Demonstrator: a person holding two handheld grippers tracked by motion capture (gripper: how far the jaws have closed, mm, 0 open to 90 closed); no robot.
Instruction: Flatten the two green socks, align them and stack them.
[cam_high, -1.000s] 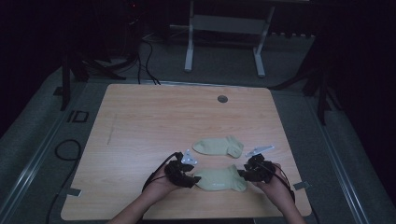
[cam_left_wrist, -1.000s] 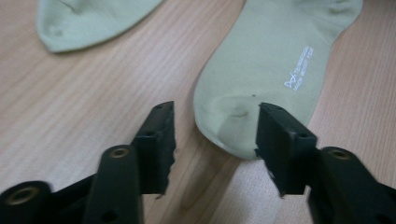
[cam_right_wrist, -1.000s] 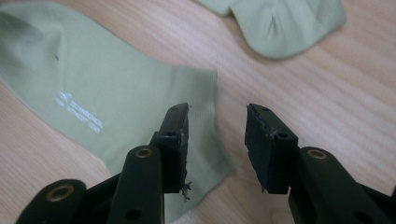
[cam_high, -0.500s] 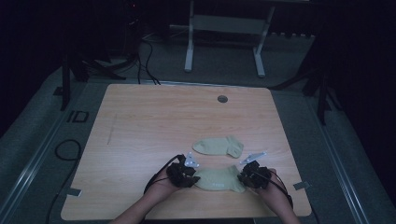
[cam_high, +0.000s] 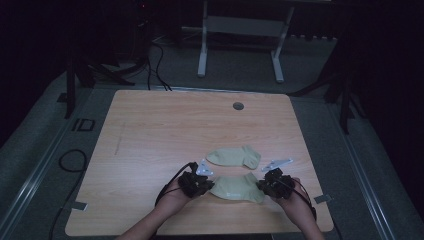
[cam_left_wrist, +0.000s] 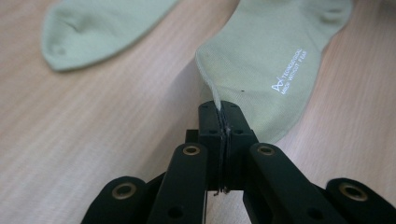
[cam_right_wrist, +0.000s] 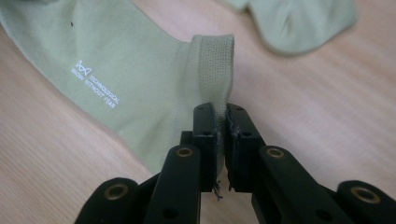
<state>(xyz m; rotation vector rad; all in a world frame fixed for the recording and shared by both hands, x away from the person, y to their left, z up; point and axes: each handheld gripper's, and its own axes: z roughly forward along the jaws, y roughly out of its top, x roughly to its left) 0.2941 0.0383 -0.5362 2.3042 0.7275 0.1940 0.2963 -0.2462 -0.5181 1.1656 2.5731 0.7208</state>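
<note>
Tongs gripping crosswise sock

Black tongs (brass-ringed pivot holes), trailing black cables.

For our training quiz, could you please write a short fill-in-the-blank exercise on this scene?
1. The table bears ____ pale green socks.
2. The left gripper is shut on the near sock at its ____ end.
3. The right gripper pinches that sock's ribbed ____.
4. The far sock is held by ____ gripper.

Missing words: two; toe; cuff; neither
</note>
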